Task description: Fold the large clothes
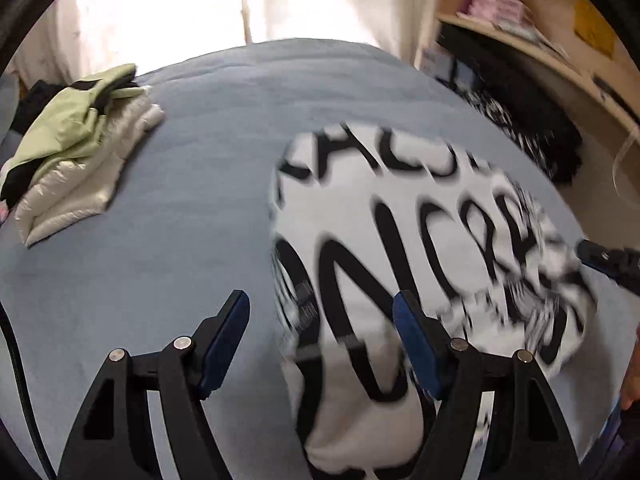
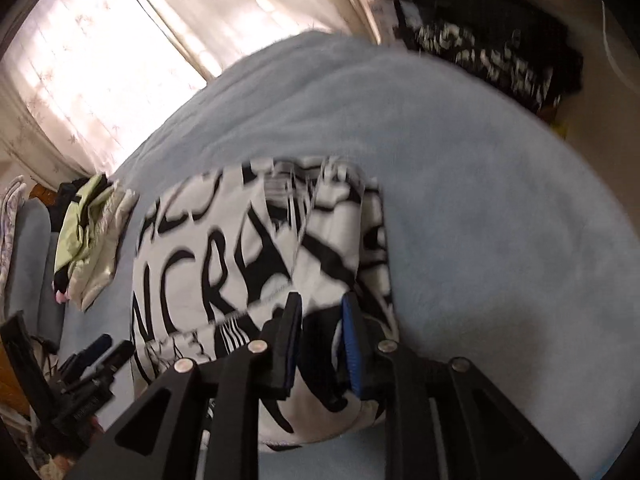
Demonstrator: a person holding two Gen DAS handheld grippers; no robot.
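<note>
A white garment with big black lettering (image 1: 400, 220) lies folded into a compact block on the pale blue bed cover (image 1: 180, 200). My left gripper (image 1: 322, 308) hovers over the garment's near left edge, its jaws wide apart and holding nothing. The right gripper's tip (image 1: 608, 260) shows at the garment's right side. In the right wrist view the garment (image 2: 224, 240) is blurred. My right gripper (image 2: 323, 312) is above its near right corner, jaws a narrow gap apart. Fabric shows behind the gap, and none looks pinched. The left gripper (image 2: 100, 352) is at lower left.
A folded pile of pale green and cream jackets (image 1: 76, 152) sits at the bed's far left (image 2: 88, 236). A dark patterned garment (image 1: 520, 120) is heaped past the bed's right edge, under a wooden shelf (image 1: 540, 48). Sheer curtains (image 2: 100, 60) hang behind the bed.
</note>
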